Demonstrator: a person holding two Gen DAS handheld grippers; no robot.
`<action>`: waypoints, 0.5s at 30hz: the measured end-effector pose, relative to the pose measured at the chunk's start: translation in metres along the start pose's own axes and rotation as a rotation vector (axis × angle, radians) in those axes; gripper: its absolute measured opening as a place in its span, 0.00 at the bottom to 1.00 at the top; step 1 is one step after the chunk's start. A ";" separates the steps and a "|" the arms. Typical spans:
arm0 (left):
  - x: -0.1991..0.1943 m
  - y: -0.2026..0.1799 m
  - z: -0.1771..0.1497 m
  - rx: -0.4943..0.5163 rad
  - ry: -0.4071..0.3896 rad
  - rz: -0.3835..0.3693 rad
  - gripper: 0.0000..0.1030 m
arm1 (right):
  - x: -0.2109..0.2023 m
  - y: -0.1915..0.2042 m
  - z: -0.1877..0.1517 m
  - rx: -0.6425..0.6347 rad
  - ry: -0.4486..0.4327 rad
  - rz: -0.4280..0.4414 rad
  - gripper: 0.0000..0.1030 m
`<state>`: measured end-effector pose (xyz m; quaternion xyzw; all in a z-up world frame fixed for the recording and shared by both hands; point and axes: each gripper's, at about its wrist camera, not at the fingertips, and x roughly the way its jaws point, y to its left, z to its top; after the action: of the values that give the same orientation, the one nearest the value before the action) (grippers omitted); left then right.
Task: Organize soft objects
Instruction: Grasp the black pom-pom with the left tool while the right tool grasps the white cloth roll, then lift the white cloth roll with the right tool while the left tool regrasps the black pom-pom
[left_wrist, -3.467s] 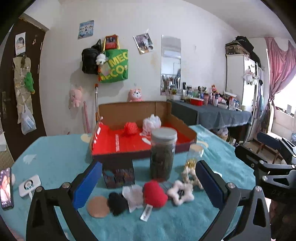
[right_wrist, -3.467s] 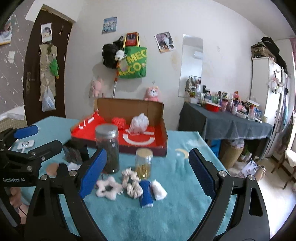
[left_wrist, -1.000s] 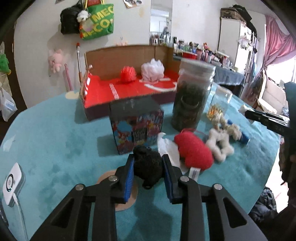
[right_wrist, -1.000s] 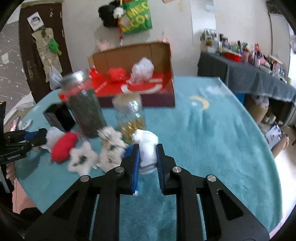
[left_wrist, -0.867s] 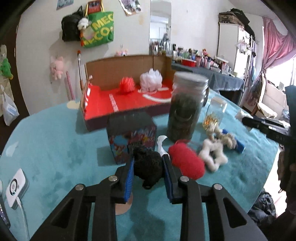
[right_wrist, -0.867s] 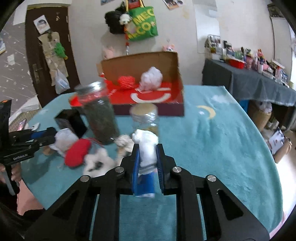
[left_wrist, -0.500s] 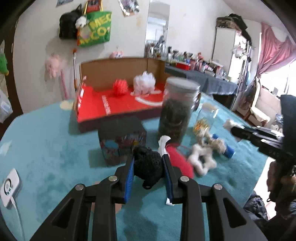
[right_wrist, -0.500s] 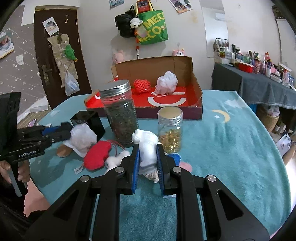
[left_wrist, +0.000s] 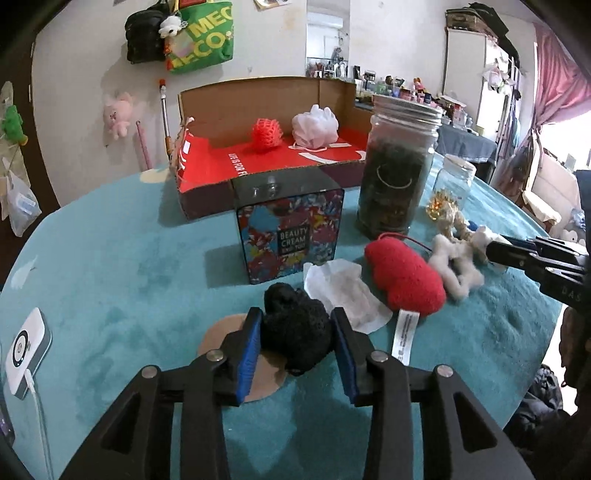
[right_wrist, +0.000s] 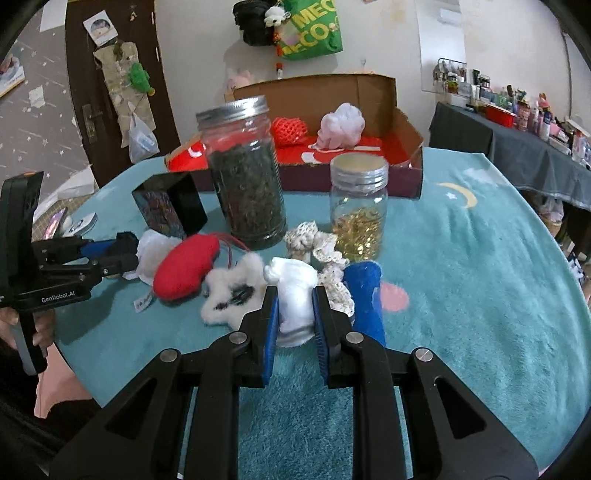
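Note:
My left gripper (left_wrist: 295, 314) has a black fluffy sponge (left_wrist: 291, 332) between its blue pads, low over a tan disc (left_wrist: 218, 336). Its jaws are opening, and the pads still touch the sponge's sides. My right gripper (right_wrist: 295, 295) is shut on a white soft roll (right_wrist: 293, 280) just above the pile. In the pile lie a red sponge (right_wrist: 184, 269), a white fuzzy star (right_wrist: 232, 288), cream crochet rings (right_wrist: 321, 251), a blue roll (right_wrist: 364, 295) and a white pad (left_wrist: 343, 291). A red mesh ball (left_wrist: 266, 133) and a white puff (left_wrist: 314, 125) sit in the red-lined cardboard box (left_wrist: 258, 166).
A tall jar of dark leaves (left_wrist: 397, 173), a small jar of gold bits (right_wrist: 358, 206) and a patterned cream box (left_wrist: 291, 229) stand between the pile and the cardboard box. A white device (left_wrist: 26, 347) lies at the left table edge. A hand holds the left gripper (right_wrist: 107, 254).
The left gripper has sunk toward the table with the black sponge, and its jaws have widened. The right gripper, still shut on the white roll, has come in low over the pile.

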<state>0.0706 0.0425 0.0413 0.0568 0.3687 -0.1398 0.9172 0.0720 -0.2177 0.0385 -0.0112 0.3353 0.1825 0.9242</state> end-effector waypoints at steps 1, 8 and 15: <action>0.000 0.001 -0.001 -0.001 0.000 -0.003 0.39 | 0.000 0.000 -0.001 0.000 0.001 0.000 0.17; -0.014 0.001 0.006 -0.029 -0.054 -0.035 0.30 | -0.005 -0.001 -0.003 -0.013 -0.035 -0.013 0.17; -0.041 -0.030 0.026 0.046 -0.181 -0.038 0.30 | -0.019 0.009 0.007 -0.032 -0.107 -0.003 0.17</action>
<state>0.0500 0.0175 0.0883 0.0582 0.2819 -0.1701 0.9424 0.0599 -0.2146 0.0571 -0.0166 0.2824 0.1869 0.9408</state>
